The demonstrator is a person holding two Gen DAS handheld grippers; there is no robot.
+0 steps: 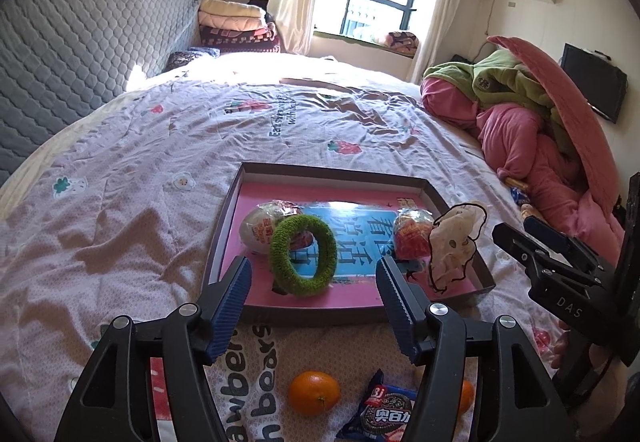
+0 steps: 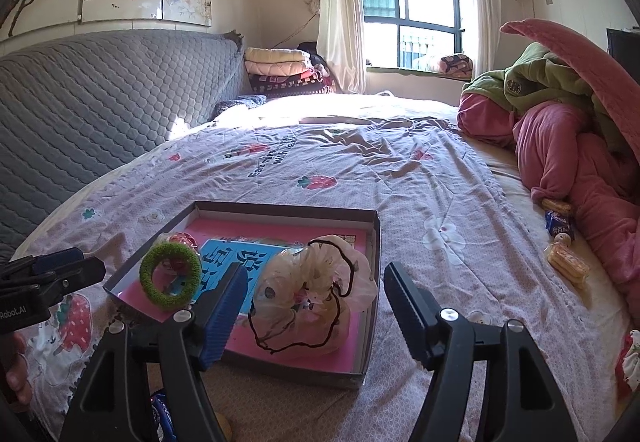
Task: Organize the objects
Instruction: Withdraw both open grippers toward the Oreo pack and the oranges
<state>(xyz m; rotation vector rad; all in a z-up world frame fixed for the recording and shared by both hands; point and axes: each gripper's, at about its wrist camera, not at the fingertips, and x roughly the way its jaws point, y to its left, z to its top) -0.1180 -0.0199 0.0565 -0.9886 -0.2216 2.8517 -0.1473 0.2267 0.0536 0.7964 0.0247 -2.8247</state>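
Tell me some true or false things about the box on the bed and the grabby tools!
1. The fuzzy green ring scrunchie lies inside the shallow cardboard box with the pink floor. True.
2. The round orange fruit is inside the box. False: it sits on the pink patterned bedsheet, outside the box's near edge.
3. The left hand-held gripper is clamped on the green scrunchie. False: its jaws are open and hold nothing.
4. The sheer white scrunchie with black trim is in the box. True.
5. The right hand-held gripper is open. True.
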